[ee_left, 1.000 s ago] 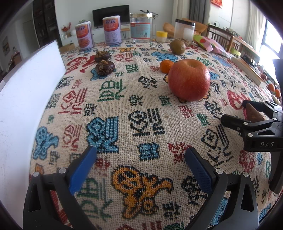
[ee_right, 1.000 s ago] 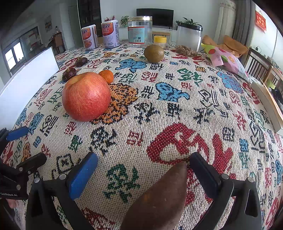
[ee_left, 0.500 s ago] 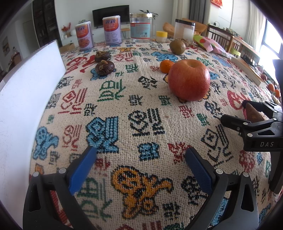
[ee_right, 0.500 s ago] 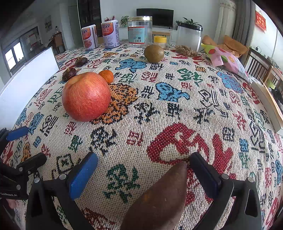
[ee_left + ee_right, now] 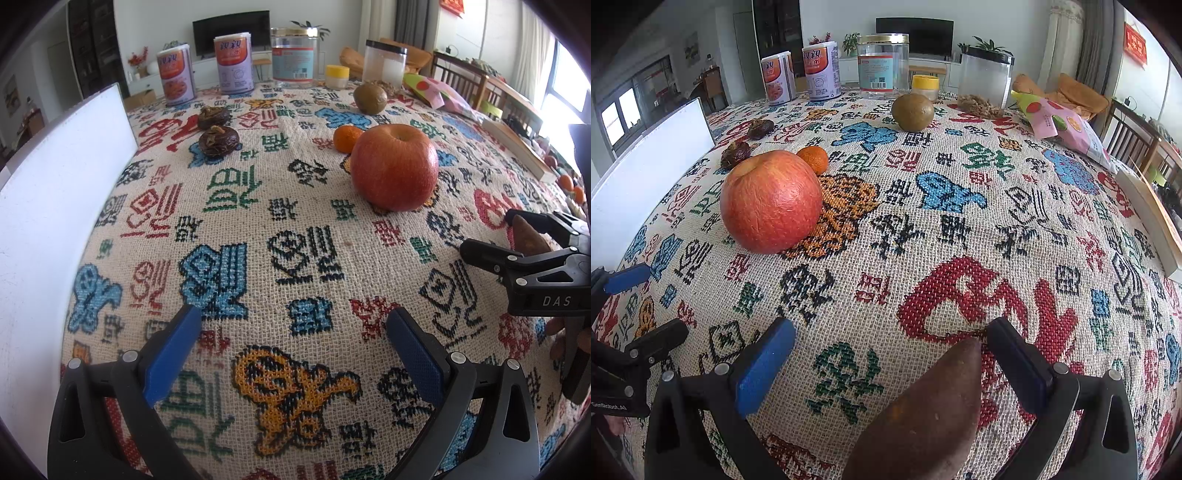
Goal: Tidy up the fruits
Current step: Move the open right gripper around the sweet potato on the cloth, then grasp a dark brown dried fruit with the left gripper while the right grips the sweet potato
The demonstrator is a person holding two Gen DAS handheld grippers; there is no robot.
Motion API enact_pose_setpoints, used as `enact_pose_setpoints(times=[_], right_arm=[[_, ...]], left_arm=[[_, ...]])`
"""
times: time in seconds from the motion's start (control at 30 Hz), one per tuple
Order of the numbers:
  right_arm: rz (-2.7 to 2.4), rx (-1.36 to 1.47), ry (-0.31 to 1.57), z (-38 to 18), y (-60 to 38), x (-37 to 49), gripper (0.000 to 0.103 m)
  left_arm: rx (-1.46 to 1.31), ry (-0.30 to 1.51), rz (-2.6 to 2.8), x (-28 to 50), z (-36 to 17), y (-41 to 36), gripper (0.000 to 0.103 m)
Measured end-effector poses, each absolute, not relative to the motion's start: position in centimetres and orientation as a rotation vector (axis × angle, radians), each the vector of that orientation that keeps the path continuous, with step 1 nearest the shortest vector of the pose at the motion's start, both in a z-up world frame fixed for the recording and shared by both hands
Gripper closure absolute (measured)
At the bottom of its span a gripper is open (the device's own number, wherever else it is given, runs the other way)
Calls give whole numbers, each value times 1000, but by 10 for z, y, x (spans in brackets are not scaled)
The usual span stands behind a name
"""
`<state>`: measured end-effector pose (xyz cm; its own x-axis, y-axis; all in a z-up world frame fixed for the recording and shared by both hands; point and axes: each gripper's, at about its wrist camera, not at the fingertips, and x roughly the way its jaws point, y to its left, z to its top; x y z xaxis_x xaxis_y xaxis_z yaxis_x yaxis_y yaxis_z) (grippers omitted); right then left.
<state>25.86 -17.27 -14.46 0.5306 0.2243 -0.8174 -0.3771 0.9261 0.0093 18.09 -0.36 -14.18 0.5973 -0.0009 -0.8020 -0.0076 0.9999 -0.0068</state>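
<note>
We hold our left gripper (image 5: 293, 349) low over the tabletop (image 5: 303, 236), which is covered in a woven cloth with coloured characters, and its blue-padded fingers (image 5: 171, 354) are spread wide with only cloth between them. Our right gripper (image 5: 886, 360) is spread just as wide, and a brown sweet potato (image 5: 923, 417) lies on the cloth between its fingers (image 5: 764, 365), its pointed tip just beside the right-hand finger; we cannot tell whether that finger touches it, and the other finger is well clear of it.

Ahead of the left gripper a large red apple (image 5: 394, 167) sits upright on the cloth, stem dimple up. A small mandarin (image 5: 346, 138) sits just behind it, near but whether touching we cannot tell. Farther back is a round green-brown fruit (image 5: 370, 98), possibly a kiwi. Off to the left lie two dark, wrinkled fruits (image 5: 218, 140), one behind the other and close together.

Along the far edge of the tabletop stand two labelled tins (image 5: 233, 70), a clear plastic jar (image 5: 294, 58) with a blue label, a small yellow-lidded pot (image 5: 337, 76) and a frosted container with a black lid (image 5: 385, 62). A pink snack bag (image 5: 1067, 125) lies at the right, and a white board (image 5: 55, 206) runs along the left edge.
</note>
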Motion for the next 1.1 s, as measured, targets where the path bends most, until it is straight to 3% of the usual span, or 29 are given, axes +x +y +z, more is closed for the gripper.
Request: enact_pose_setpoints(times=[0.13, 0.3, 0.4, 0.6, 0.73, 1.1], right_arm=[[358, -172, 947, -145, -173, 259, 0], [359, -165, 948, -145, -174, 259, 0], [359, -165, 948, -145, -174, 259, 0], [359, -164, 948, -145, -174, 259, 0], [359, -164, 948, -144, -174, 259, 0], [379, -100, 886, -132, -182, 248, 0]], left_arm=[[-42, 943, -32, 187, -137, 3, 2], [-299, 845, 141, 238, -106, 64, 3], [-403, 835, 232, 278, -114, 94, 4], [-176, 872, 218, 327, -134, 82, 5], [-151, 859, 171, 326, -137, 82, 62], [-193, 899, 67, 221, -132, 49, 62]])
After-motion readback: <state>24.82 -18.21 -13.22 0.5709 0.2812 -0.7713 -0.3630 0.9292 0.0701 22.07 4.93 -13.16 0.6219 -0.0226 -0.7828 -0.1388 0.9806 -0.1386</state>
